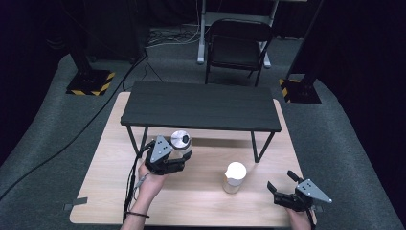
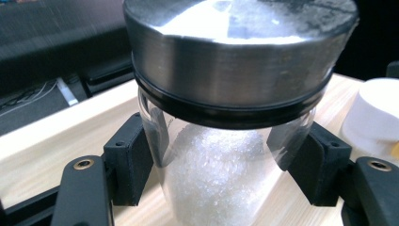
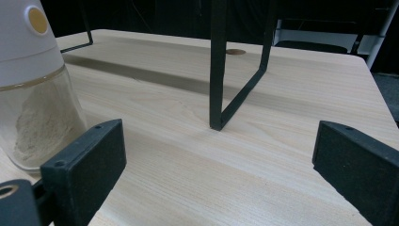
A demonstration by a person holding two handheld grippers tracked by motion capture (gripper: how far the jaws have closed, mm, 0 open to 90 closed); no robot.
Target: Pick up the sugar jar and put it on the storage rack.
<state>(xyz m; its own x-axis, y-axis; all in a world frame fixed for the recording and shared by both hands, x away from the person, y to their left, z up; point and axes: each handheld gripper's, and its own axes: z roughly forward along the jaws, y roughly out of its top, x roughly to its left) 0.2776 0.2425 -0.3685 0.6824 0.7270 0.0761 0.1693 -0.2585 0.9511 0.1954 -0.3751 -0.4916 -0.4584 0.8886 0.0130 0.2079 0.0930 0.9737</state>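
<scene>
While I hold the left gripper [image 1: 178, 154] clamped on the steel-lidded glass jar [image 2: 226, 141] of white crystals above the wooden table [image 1: 201, 201], beside the black shelf [image 1: 201, 108], right gripper [image 1: 282, 184] wide open, empty, near the white-capped jar [image 1: 234, 177].

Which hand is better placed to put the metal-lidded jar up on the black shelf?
Left. The left gripper is already shut on the glass jar, just in front of the black shelf. The right gripper rests open near the table's corner, holding nothing.
</scene>
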